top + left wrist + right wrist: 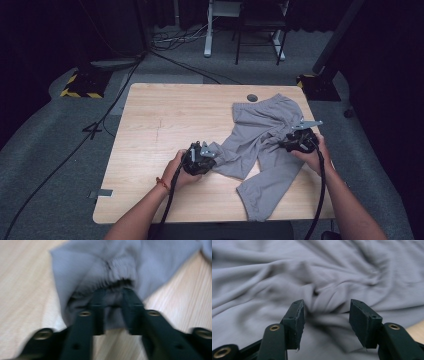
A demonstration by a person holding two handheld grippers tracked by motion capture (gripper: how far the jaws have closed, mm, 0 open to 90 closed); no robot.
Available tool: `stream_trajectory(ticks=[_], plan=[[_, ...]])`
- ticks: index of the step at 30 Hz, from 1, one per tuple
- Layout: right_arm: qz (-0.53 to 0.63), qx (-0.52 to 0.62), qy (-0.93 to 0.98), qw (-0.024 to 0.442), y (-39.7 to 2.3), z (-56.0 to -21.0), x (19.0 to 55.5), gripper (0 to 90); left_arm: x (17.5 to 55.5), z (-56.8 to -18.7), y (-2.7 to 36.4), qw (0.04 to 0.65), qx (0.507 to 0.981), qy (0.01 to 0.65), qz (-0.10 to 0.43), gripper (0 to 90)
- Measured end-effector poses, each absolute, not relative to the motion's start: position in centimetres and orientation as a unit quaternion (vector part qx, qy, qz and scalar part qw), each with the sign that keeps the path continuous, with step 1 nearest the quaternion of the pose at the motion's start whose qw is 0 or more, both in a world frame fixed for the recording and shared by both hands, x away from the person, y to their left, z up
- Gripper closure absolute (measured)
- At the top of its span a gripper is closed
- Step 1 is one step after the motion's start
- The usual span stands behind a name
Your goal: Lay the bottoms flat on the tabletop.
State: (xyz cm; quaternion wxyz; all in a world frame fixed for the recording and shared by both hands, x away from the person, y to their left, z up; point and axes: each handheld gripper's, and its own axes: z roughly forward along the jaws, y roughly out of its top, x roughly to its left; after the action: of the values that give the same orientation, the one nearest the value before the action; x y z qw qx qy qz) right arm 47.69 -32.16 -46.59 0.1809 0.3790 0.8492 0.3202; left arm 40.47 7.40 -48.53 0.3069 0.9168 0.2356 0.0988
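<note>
A pair of grey sweatpants (260, 131) lies crumpled on the right half of the wooden table (160, 120), waistband at the far side and legs toward me. My left gripper (201, 158) is at the end of the left leg. In the left gripper view its jaws (113, 293) are shut on the elastic cuff (112, 272), with cloth pinched between them. My right gripper (299, 141) rests on the upper part of the right leg. Its jaws (327, 302) stand open over a raised fold of the grey fabric (312, 270), nothing clamped.
A round cable hole (252, 97) sits near the table's far edge beside the waistband. The table's left half is bare wood. Cables (125, 85) run across the grey floor, with yellow-black striped bases (82, 85) and a white desk leg (208, 30) behind.
</note>
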Motion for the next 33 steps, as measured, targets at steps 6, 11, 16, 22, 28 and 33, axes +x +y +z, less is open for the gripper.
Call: stream_trajectory(ticks=[6, 11, 16, 22, 28, 33], plan=[[0.325, 0.359, 0.859, 0.164, -31.8, -47.1, 46.1, 48.1, 39.9, -48.2, 7.6, 0.315, 0.920, 0.217, 0.089, 90.0], [0.330, 0.341, 0.866, 0.159, -30.8, -47.0, 45.5, 48.5, 37.6, -46.9, 8.1, 0.327, 0.918, 0.193, 0.114, 90.0], [0.333, 0.333, 0.867, 0.162, -30.2, -46.8, 45.4, 48.2, 38.7, -46.3, 7.9, 0.372, 0.892, 0.225, 0.126, 62.7], [0.332, 0.332, 0.869, 0.156, -30.2, -47.1, 45.3, 47.4, 41.0, -47.3, 5.9, 0.356, 0.893, 0.241, 0.136, 38.0], [0.324, 0.343, 0.865, 0.168, -31.0, -47.2, 45.3, 45.8, 42.3, -48.7, 5.2, 0.330, 0.905, 0.241, 0.115, 49.2], [0.316, 0.366, 0.855, 0.188, -32.6, -47.0, 45.1, 44.1, 41.8, -48.4, 5.5, 0.323, 0.918, 0.209, 0.100, 80.2]])
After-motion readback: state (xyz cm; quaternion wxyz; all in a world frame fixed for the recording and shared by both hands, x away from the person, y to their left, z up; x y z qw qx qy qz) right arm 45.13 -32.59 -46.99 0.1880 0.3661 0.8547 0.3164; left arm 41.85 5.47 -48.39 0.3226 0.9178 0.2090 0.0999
